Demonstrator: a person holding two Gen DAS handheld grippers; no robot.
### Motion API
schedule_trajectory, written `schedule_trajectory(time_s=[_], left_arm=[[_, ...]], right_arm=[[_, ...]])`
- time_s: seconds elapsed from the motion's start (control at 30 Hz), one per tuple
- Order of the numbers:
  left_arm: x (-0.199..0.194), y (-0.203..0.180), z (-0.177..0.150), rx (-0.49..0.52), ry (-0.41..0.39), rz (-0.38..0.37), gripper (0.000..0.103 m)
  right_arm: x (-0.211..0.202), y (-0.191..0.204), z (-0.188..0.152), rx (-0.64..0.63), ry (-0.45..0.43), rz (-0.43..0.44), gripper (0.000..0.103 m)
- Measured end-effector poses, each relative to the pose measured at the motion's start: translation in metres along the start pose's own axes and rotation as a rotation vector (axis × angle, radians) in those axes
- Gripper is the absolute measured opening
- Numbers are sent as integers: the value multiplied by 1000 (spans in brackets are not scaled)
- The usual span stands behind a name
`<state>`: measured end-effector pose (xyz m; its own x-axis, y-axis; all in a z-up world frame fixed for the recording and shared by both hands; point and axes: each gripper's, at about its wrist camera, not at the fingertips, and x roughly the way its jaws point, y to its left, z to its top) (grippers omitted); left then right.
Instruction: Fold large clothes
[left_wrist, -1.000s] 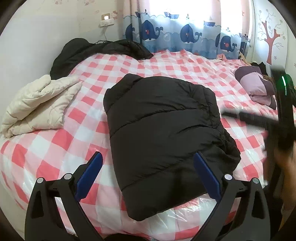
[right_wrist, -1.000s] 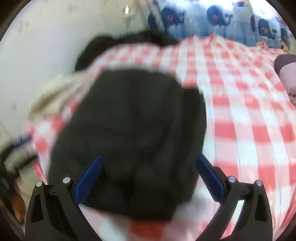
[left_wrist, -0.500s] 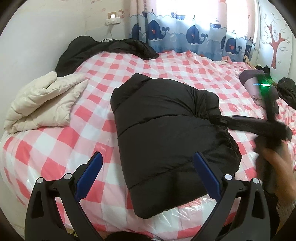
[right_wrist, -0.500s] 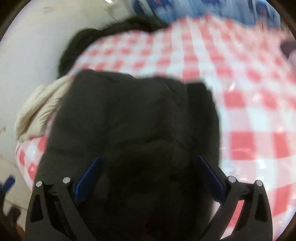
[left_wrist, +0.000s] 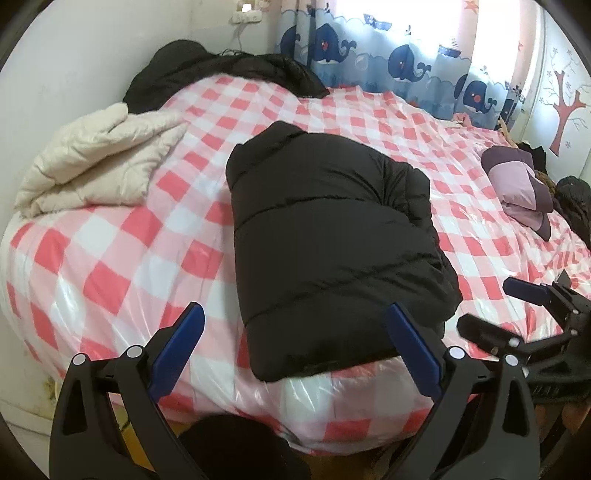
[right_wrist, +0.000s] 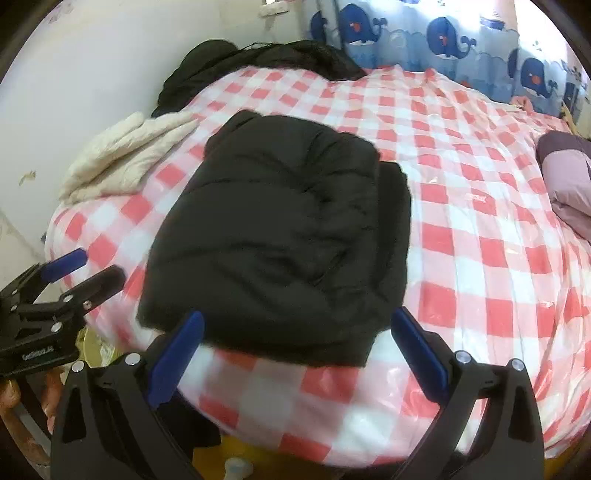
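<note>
Both of my tools have pulled back from the bed since a moment ago: my right gripper, which was pressed close over the black puffer jacket, now sits off its near edge, and my left gripper has backed away a little too. Each pair of jaws stands wide open and holds nothing.

The jacket lies folded into a thick rectangle on the bed, close to the near edge, resting on a shiny pink-and-white checked cover. Its collar end points away from me toward the far side. In the right wrist view the same jacket fills the middle, with one blue fingertip just in front of its near hem.

To the left of the jacket, apart from it, a cream quilted coat lies folded near the wall. Behind that, another black garment is heaped at the far left corner. A purple folded garment sits well off to the right. A whale-patterned curtain hangs beyond the bed.
</note>
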<state>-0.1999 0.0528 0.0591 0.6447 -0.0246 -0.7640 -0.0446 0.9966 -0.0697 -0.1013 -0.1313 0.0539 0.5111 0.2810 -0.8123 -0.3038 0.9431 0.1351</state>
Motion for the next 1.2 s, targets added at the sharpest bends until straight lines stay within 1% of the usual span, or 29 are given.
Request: schedule_trajectory(time_s=[0.1,0.37,0.67,1.2], left_arm=[[-1,2,-2,-10,12,6,95],[-1,7,0,-16,27,13,95],[7,8,0,-27,73,24,95],[18,14,-3,-37,117,32,95]], right_arm=[[0,16,-4,-37,19,-20,98],[1,26,3,-45,30,-19,98],[2,24,4,-39,39,-22,98],[13,13,2,-17,73,-56,98]])
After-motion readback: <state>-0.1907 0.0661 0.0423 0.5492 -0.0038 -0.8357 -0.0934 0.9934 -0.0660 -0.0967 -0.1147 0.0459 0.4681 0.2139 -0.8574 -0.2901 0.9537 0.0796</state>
